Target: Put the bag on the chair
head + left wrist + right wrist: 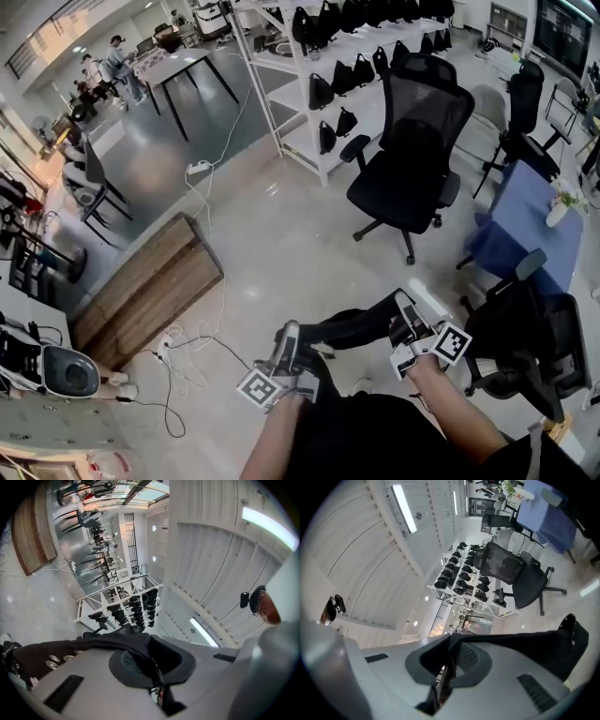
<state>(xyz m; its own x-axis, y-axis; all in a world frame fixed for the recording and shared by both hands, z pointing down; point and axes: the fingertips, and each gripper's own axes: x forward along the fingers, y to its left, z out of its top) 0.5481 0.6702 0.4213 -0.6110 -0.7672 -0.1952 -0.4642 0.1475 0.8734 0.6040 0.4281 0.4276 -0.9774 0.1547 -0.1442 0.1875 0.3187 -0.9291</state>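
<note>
Bag (352, 328) of black cloth hangs stretched between my two claws, close to me and above the pale floor (281, 234). I have the left claw (287, 339) pinching one end. In its own view, the left claw (152, 670) has its jaws pressed together on a fold of the cloth (93, 644), which runs off to the left past a row of metal eyelets (51, 660). The right claw (403, 319) pinches the other end. There the right claw (445, 667) grips the cloth (534, 644) the same way, and it trails off to the right.

The black mesh office chair (412, 150) stands farther off, well apart from the bag, with its seat bare. Behind it is a white rack (319, 94) holding many small black bags. To the far right is a table under a blue cloth (525, 216), and to the left a wooden bench (145, 286).

The only print I can make out is the black-and-white square code on each marker cube (452, 344). It has no letters I can read.
</note>
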